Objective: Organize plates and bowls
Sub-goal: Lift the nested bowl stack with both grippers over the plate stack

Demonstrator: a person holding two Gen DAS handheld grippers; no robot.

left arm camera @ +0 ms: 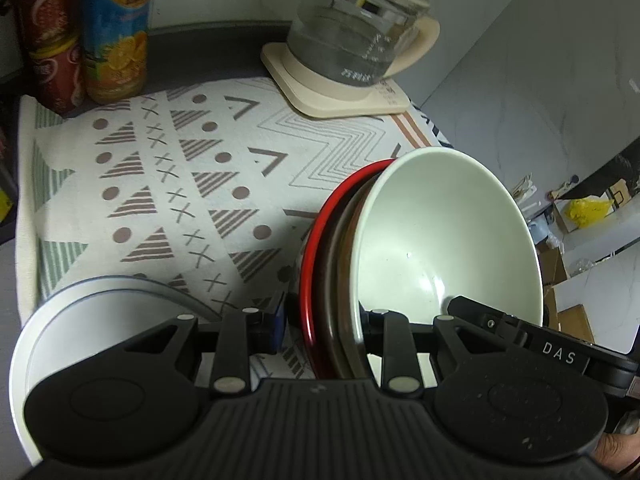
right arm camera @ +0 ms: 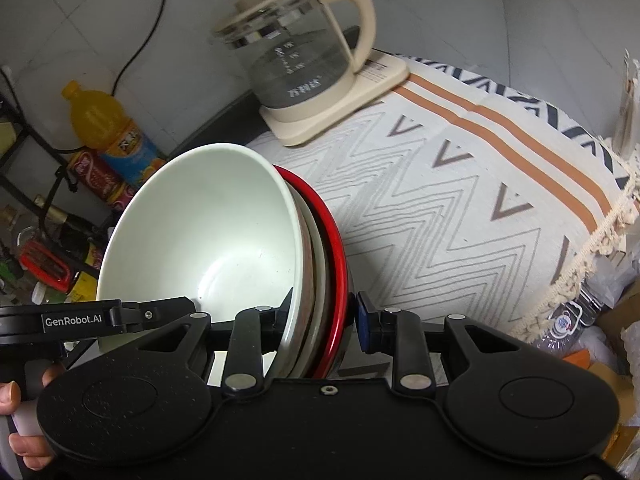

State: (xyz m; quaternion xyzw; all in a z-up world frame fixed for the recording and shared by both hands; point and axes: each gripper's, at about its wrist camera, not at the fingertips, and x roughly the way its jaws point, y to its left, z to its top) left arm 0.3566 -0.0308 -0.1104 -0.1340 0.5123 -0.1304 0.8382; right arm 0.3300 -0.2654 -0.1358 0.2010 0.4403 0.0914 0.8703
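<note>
A stack of nested bowls stands tilted on its edge above the patterned cloth (left arm camera: 168,184). The pale white bowl (left arm camera: 440,232) is innermost, then a brown one (left arm camera: 335,264), and a red-rimmed one (left arm camera: 310,252) is outermost. My left gripper (left arm camera: 324,320) is shut across the near rims of the stack. In the right wrist view the white bowl (right arm camera: 208,232) faces left and the red rim (right arm camera: 339,252) faces right. My right gripper (right arm camera: 323,316) clamps the same rims from the other side. A white plate (left arm camera: 80,320) lies flat at the lower left.
A glass kettle (left arm camera: 352,36) on a cream base stands at the back of the cloth. An orange drink bottle (left arm camera: 116,32) and a red canister (left arm camera: 48,32) stand at the back left. The cloth's fringed edge (right arm camera: 600,240) drops off to the right. A rack of bottles (right arm camera: 44,248) stands at the left.
</note>
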